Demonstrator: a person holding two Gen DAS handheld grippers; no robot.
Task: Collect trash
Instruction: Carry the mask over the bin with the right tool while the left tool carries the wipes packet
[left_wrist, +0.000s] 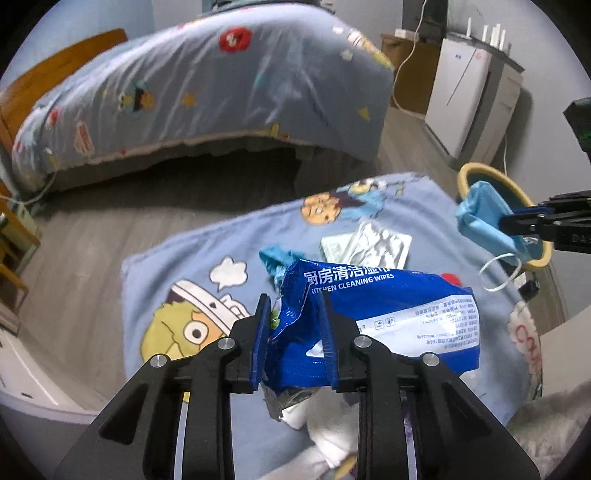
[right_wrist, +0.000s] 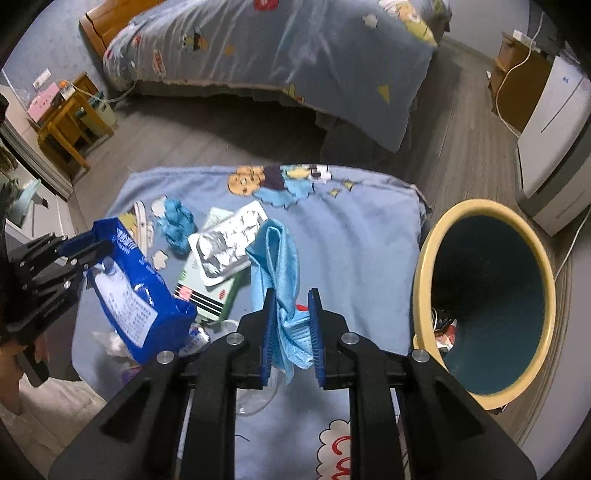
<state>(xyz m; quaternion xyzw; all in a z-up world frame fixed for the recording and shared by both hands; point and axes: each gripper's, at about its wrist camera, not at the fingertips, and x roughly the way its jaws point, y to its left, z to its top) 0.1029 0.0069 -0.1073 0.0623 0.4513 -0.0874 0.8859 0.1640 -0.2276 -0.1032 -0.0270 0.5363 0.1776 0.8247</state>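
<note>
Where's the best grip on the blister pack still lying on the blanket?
Probably the blister pack's long free edge nearest the grippers, coming from above with one finger slid under. It lies flat and tilted across the green box, so that edge overhangs slightly. The foil face is too wide and flat to pinch. Both grippers are full: left on the wipes pack, right on the mask.

The lower end of the crumpled blue plastic wipes packet (left_wrist: 388, 314) is disappearing behind the black left gripper's blue-padded fingers (left_wrist: 263, 343), with its small print too fine to read. The pleated blue face mask (right_wrist: 280, 273) is hiding its lower folds between the right gripper's fingers (right_wrist: 314, 332). The contents of the yellow-rimmed dark round bin (right_wrist: 421, 280) are lying in shadow, too small to identify. The patterned blue bed cover (left_wrist: 207, 96) is running out of frame and blurring. A hand (right_wrist: 11, 376) is being cut off by the left edge.
</note>
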